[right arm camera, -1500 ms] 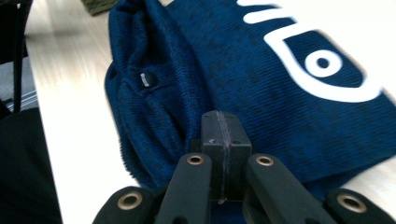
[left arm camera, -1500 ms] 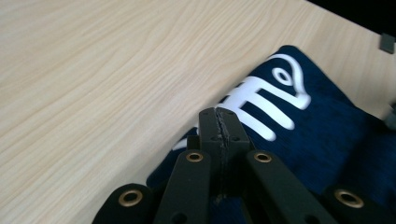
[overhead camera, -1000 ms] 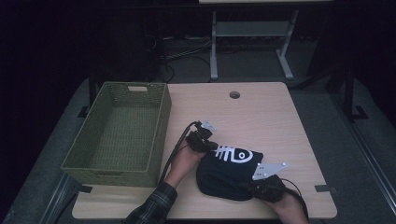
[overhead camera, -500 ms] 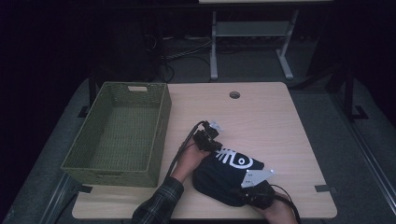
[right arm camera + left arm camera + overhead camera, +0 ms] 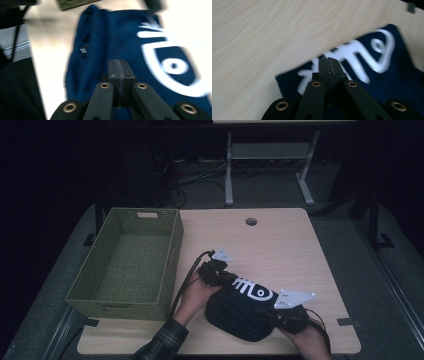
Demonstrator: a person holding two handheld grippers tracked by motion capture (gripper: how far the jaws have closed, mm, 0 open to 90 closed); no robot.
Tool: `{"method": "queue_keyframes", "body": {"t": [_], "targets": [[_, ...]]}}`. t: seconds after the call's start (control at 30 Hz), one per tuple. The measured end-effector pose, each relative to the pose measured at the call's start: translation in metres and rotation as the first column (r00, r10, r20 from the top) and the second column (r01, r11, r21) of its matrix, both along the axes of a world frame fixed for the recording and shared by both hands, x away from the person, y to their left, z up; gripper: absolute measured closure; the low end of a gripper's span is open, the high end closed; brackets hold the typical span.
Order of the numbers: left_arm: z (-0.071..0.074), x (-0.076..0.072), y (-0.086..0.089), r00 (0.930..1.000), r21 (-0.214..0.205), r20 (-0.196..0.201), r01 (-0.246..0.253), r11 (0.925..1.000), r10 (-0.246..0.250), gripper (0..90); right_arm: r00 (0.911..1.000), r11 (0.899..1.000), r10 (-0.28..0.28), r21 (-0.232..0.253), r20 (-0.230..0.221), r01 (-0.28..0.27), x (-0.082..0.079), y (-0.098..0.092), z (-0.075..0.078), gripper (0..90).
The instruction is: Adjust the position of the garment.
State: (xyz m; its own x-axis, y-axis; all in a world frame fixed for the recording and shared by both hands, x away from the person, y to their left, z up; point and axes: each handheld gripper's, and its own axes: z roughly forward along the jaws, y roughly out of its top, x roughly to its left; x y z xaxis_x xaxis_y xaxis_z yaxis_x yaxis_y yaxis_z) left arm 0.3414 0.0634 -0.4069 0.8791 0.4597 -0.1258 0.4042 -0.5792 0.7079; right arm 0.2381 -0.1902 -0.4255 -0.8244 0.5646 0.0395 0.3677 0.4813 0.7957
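A folded dark blue garment (image 5: 240, 312) with a white fish-bone print lies near the front edge of the wooden table (image 5: 280, 250). My left gripper (image 5: 227, 279) is at its upper left edge, jaws pressed together on the cloth (image 5: 387, 75), tips (image 5: 328, 60) over the print. At the lower right edge my right gripper (image 5: 267, 312) is also shut on the fabric (image 5: 120, 35), its tips (image 5: 120, 62) beside the eye of the print. The garment sags between the two hands.
A green woven basket (image 5: 172, 250), empty, stands on the left half of the table, close to the left hand. A round cable hole (image 5: 251, 221) is at the table's back edge. A desk frame stands on the dark floor behind.
Both hands have risen a little with the garment held between them. The cloth has bunched into a rounder bundle and shifted slightly toward the table's front.
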Motion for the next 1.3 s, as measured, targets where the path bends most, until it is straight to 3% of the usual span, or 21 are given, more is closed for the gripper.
{"method": "queue_keyframes", "body": {"t": [0.13, 0.17, 0.23, 0.27, 0.47, 0.67, 0.9, 0.97, 1.03, 1.07, 1.1, 1.13, 1.23, 1.27, 1.3], "targets": [[0.002, -0.032, 0.012, 0.9997, 0.012, 0.018, -0.016, 0.9998, 0.015, 90.0, 0.9958, 0.996, -0.091, -0.01, 0.009, 0.091, 0.017, -0.024, -0.004, 89.8], [0.001, -0.038, 0.014, 0.9997, 0.009, 0.019, -0.016, 0.9998, 0.016, 90.0, 0.9958, 0.996, -0.091, -0.01, 0.009, 0.091, 0.017, -0.024, -0.004, 89.8], [-0.001, -0.05, 0.019, 0.9992, 0.028, 0.034, -0.023, 0.9994, 0.022, 90.0, 0.9929, 0.993, -0.119, -0.02, 0.006, 0.119, 0.022, -0.03, -0.007, 89.8], [-0.008, -0.057, 0.021, 0.9986, 0.062, 0.041, -0.036, 0.9974, 0.033, 90.0, 0.9914, 0.991, -0.131, -0.026, 0.0, 0.131, 0.029, -0.034, -0.012, 89.9], [-0.029, -0.054, 0.017, 0.9997, 0.129, -0.005, -0.024, 0.9914, 0.025, 90.0, 0.988, 0.986, -0.145, -0.086, -0.054, 0.14, 0.04, -0.031, -0.029, 90.0], [-0.036, -0.045, 0.014, 0.9997, 0.179, 0.012, -0.022, 0.9836, 0.02, 90.0, 0.9856, 0.984, -0.141, -0.122, -0.093, 0.129, 0.04, -0.028, -0.039, 90.0], [-0.038, -0.027, 0.02, 0.9983, 0.164, 0.004, -0.059, 0.9847, 0.059, 90.0, 0.9884, 0.988, -0.119, -0.113, -0.095, 0.108, 0.03, -0.026, -0.041, 90.0], [-0.037, -0.027, 0.022, 0.9978, 0.135, -0.017, -0.061, 0.9889, 0.064, 90.0, 0.9897, 0.99, -0.109, -0.101, -0.093, 0.099, 0.029, -0.027, -0.04, 90.0], [-0.033, -0.027, 0.026, 0.9973, 0.094, -0.026, -0.066, 0.9934, 0.069, 89.9, 0.9906, 0.992, -0.105, -0.08, -0.087, 0.099, 0.028, -0.031, -0.039, 82.4], [-0.031, -0.027, 0.026, 0.9968, 0.075, -0.03, -0.071, 0.9946, 0.073, 82.6, 0.9918, 0.993, -0.103, -0.058, -0.076, 0.099, 0.026, -0.034, -0.036, 75.8], [-0.028, -0.027, 0.028, 0.9969, 0.067, -0.028, -0.071, 0.9952, 0.073, 82.6, 0.9918, 0.993, -0.103, -0.058, -0.076, 0.099, 0.026, -0.034, -0.036, 75.8], [-0.025, -0.027, 0.028, 0.9969, 0.061, -0.026, -0.072, 0.9955, 0.074, 78.6, 0.9928, 0.993, -0.107, -0.05, -0.053, 0.105, 0.025, -0.037, -0.033, 70.3], [-0.019, -0.025, 0.03, 0.9963, 0.036, -0.029, -0.08, 0.9962, 0.081, 68.6, 0.989, 0.988, -0.148, -0.035, -0.011, 0.147, 0.02, -0.044, -0.027, 60.5], [-0.017, -0.024, 0.03, 0.9959, 0.028, -0.027, -0.086, 0.9959, 0.087, 61.1, 0.9844, 0.984, -0.176, -0.034, 0.002, 0.176, 0.019, -0.049, -0.025, 54.3], [-0.015, -0.022, 0.031, 0.9957, 0.025, -0.023, -0.09, 0.9957, 0.09, 61.1, 0.9844, 0.984, -0.176, -0.034, 0.002, 0.176, 0.019, -0.049, -0.025, 54.3]]}}
